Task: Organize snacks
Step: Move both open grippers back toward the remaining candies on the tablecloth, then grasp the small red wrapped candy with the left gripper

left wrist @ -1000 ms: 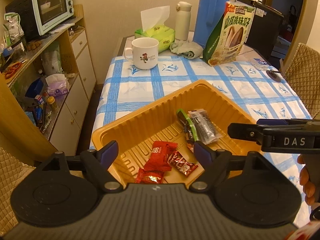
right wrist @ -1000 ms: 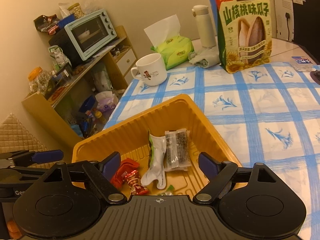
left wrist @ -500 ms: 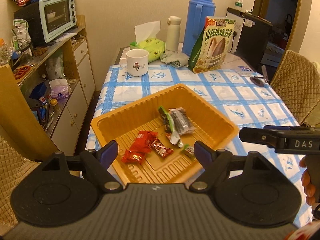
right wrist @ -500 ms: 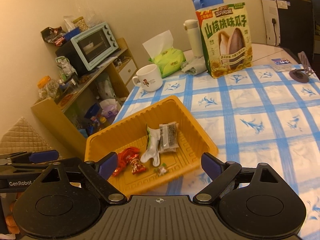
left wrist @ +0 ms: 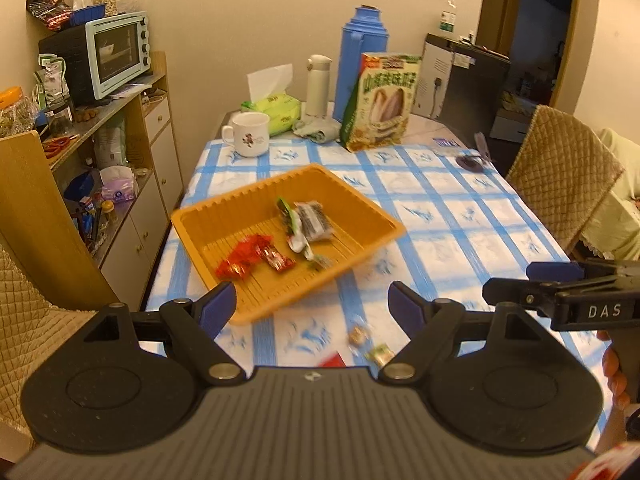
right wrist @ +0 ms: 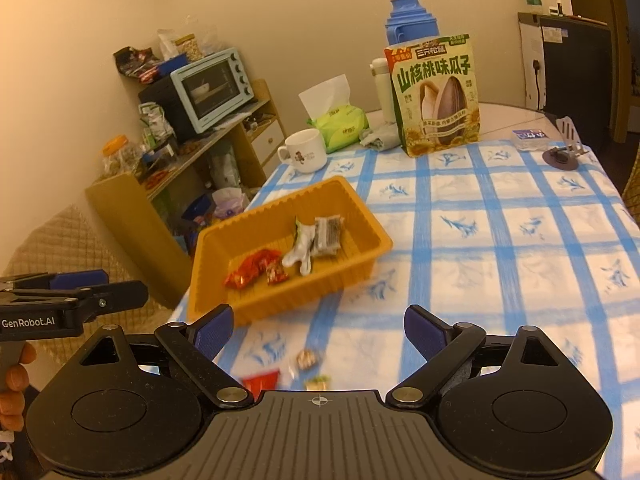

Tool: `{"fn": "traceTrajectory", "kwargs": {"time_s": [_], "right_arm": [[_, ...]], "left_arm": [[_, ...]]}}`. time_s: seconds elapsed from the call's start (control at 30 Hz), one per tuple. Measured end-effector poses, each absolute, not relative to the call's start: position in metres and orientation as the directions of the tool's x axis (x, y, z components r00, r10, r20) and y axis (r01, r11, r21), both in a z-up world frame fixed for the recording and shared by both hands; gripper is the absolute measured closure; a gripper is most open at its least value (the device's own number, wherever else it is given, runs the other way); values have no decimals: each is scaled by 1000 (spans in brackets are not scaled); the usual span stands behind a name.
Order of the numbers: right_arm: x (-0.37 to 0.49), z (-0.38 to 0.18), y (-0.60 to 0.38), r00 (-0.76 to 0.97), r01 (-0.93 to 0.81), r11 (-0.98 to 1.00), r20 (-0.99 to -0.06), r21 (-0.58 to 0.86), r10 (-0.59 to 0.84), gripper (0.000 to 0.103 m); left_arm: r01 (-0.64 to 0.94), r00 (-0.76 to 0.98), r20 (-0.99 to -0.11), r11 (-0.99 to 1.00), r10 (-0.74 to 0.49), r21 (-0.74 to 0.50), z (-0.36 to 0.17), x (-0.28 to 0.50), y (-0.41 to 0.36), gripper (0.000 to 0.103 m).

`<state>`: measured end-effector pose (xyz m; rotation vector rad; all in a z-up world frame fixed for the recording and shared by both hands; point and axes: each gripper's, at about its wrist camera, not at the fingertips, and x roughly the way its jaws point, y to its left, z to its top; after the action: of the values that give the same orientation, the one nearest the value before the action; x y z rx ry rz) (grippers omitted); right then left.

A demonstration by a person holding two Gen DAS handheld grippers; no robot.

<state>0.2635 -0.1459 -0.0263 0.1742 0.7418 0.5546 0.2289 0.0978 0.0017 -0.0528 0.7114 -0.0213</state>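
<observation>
An orange tray (left wrist: 280, 180) (right wrist: 280, 204) sits near the table's left edge. In it lie red wrappers (left wrist: 248, 254) (right wrist: 252, 266), a white-and-green packet (left wrist: 294, 236) (right wrist: 300, 252) and a dark clear packet (left wrist: 314, 222) (right wrist: 328, 232). On the cloth in front of the tray lie a small brown candy (left wrist: 358, 335) (right wrist: 307, 358), a green candy (left wrist: 380, 354) (right wrist: 318, 382) and a red wrapper (left wrist: 334, 360) (right wrist: 260, 382). My left gripper (left wrist: 311, 306) is open above them and holds nothing. My right gripper (right wrist: 316, 322) is also open and empty, level with it on the right.
At the table's far end stand a white mug (left wrist: 250, 140), a green tissue pack (left wrist: 276, 110), a white flask (left wrist: 318, 84), a blue thermos (left wrist: 362, 60) and a sunflower seed bag (right wrist: 436, 96). A cabinet with a toaster oven (left wrist: 116, 54) flanks the left; padded chairs (left wrist: 560, 184) stand around.
Both grippers have drawn back and up from the tray, which now looks smaller and farther off. Loose candies at the table's front have come into view. The right jaws have widened a little.
</observation>
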Motion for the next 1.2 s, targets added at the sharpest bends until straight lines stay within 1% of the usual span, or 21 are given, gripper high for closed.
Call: {"fn": "traceTrajectory", "kwargs": {"time_s": [0.37, 0.57, 0.8, 1.1, 1.17, 1.2], "right_arm": [[202, -39, -178, 567, -431, 836, -619, 339, 543, 11], [183, -56, -188, 541, -418, 844, -655, 335, 528, 11], [166, -83, -192, 502, -406, 856, -704, 321, 502, 11], [155, -106, -189, 475, -409, 865, -742, 291, 473, 11], [154, -110, -187, 472, -411, 868, -749, 280, 465, 11], [155, -112, -186, 470, -411, 869, -753, 275, 461, 11]], "left_arm": [[24, 708, -705, 998, -52, -49, -27, 166, 64, 21], [31, 685, -726, 999, -53, -44, -47, 146, 51, 21], [50, 659, -749, 998, -66, -44, -69, 132, 39, 22], [104, 632, -769, 994, -97, -40, -92, 130, 23, 23], [114, 627, -772, 993, -104, -41, -96, 132, 21, 25], [118, 625, -773, 992, -107, -42, -98, 134, 21, 28]]}}
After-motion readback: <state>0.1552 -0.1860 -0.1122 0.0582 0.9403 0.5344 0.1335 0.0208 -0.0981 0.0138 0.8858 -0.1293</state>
